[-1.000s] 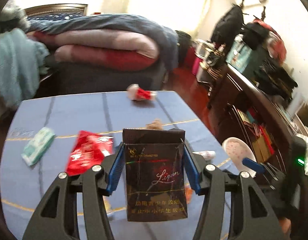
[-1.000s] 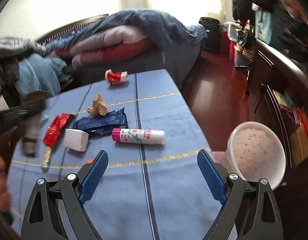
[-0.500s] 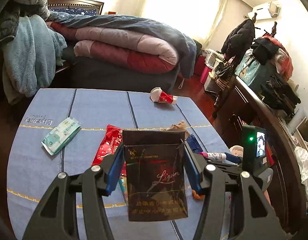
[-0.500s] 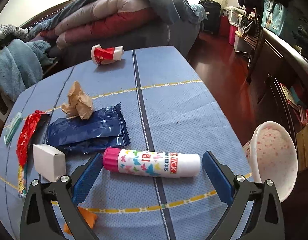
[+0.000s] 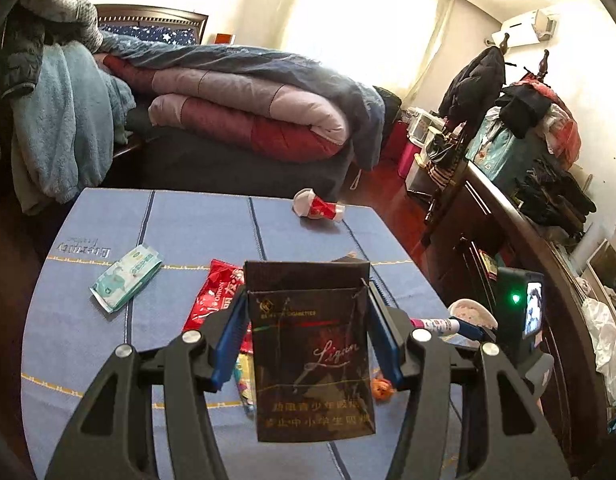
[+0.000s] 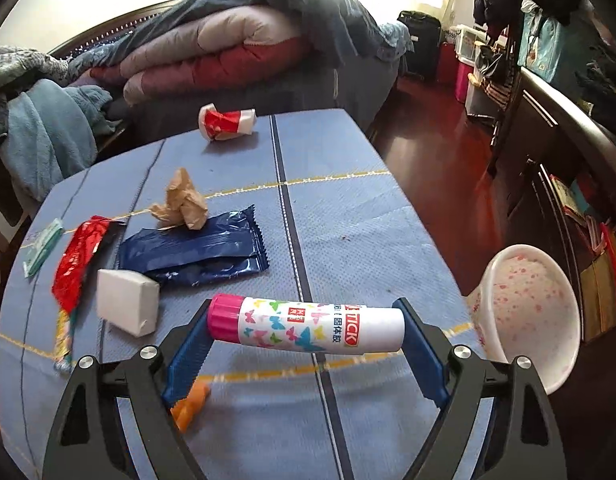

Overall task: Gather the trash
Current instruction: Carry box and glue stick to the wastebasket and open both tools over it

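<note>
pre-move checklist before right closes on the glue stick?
1. Left gripper shut on cigarette pack: ok.
2. Right gripper open, fingers at both ends of glue stick: ok.
3. Grip lengthwise, cap to base; may slip: not ok.
4. White box and orange scrap clear of the blue pads: cannot tell for the scrap.
5. Speckled bin open at table edge, right side: ok.
</note>
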Tool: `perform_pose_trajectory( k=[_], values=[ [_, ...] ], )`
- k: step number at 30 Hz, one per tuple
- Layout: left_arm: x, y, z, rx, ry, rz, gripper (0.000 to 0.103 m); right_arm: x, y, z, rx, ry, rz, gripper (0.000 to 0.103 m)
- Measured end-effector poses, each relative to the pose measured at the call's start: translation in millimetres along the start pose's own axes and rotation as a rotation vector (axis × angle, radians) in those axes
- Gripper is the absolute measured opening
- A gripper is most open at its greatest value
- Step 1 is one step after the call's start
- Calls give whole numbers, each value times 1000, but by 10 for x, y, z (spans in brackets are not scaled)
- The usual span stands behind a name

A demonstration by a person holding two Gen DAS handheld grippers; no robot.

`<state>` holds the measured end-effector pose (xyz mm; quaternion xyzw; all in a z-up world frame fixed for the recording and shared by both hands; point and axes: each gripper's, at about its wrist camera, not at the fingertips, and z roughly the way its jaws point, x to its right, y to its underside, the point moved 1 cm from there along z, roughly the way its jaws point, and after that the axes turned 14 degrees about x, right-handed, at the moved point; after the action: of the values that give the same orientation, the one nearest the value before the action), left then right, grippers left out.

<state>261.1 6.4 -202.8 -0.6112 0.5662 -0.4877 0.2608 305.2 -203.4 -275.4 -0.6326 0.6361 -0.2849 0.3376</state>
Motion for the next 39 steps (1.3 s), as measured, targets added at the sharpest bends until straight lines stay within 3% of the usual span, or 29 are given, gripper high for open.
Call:
perform_pose_trajectory(
  k=[14,24,39],
  values=[
    [695,-17,-98,18,76,85,57,345,20,-784,108,29,31,87],
    [1424,49,122,-6,183,175,57,1049,77,-1208,173,137,117,87],
    [2611,347,713,-67,375,312,57,2078,227,-1352,194,312,248,87]
  ],
)
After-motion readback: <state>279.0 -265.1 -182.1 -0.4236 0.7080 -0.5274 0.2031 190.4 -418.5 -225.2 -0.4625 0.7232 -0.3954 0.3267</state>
